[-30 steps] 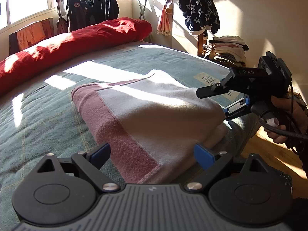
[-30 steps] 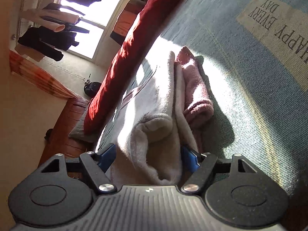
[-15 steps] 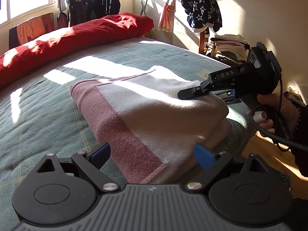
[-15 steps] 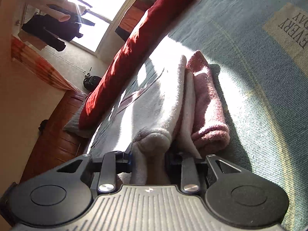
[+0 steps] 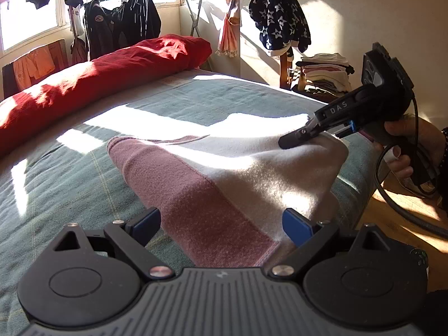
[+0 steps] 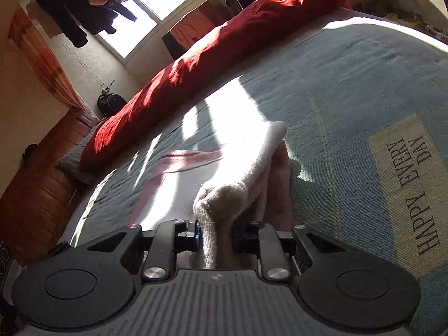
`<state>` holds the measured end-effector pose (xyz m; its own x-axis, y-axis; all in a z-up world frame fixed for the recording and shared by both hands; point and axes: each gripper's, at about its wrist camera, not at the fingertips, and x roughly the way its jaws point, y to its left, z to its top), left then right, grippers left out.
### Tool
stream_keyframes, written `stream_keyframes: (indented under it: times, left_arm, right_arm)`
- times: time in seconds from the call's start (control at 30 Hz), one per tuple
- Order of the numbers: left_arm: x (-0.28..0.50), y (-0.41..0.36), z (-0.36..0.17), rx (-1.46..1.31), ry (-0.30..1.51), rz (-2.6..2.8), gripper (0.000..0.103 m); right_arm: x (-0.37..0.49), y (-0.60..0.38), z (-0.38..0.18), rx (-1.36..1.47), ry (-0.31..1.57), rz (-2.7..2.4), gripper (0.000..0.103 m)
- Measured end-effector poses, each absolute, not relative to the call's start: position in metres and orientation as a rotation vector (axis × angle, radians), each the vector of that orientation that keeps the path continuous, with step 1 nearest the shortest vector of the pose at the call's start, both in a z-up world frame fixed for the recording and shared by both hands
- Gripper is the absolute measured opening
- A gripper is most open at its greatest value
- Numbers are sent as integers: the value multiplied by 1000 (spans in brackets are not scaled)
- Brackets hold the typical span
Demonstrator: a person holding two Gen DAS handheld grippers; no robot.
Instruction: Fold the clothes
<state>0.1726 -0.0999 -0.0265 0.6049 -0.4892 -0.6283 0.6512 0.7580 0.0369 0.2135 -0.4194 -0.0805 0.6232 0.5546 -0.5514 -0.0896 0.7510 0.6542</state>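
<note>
right wrist: right tool (image 6: 217, 238) clenched on garment (image 6: 224, 196) | left tool (image 5: 221, 224) released

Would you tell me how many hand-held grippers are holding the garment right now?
1. The right hand-held gripper is shut on a corner of the garment. The left hand-held gripper is open, its fingers either side of the near edge.

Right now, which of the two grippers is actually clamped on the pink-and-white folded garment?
The right gripper: its jaws pinch the pink-and-white folded garment's white corner. The left gripper is wide open, fingers straddling the near pink edge.
</note>
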Motion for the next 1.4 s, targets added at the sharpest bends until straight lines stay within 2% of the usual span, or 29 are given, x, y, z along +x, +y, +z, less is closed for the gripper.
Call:
stream_keyframes:
  times: [0.17,0.33,0.4,0.47,0.6,0.73,0.83,0.9,0.93,1.17,1.27,1.4]
  left_arm:
    - [204,-112,-23,255,618,-685,94]
    - [245,-125,-41,243,668,-659,94]
    - [261,-129,-60,287,721,-638,97]
    - [271,-127,-75,308,737,-632,103]
    - [275,-116,-73,287,748,-663,103]
    - [270,-112,-62,270,764,-650,102]
    - [248,-111,-47,256,721,-718,102]
    - [228,-114,-42,274,702,-770,102]
    - [217,-116,-42,299,693,-792,102]
    - [147,-134,-56,556,605,-871,101]
    - [133,-136,-69,663,586,-866,95]
    - [128,-130,-85,722,621,-856,77]
  right_arm:
    - [204,-425,-108,765,850,409,34]
    - [197,-419,-93,841,816,464,34]
    - [198,-411,-90,816,827,474,43]
    - [200,-403,-96,774,875,443,43]
    - [191,-398,-114,762,929,430,44]
    - [175,-405,-115,786,916,426,44]
    - [160,-413,-101,745,868,391,50]
    - [151,-417,-89,686,828,341,66]
    - [147,-419,-85,658,809,315,67]
    - [129,-419,-79,620,734,267,67]
    - [124,-413,-75,608,683,261,67]
    - [116,-403,-60,577,621,274,67]
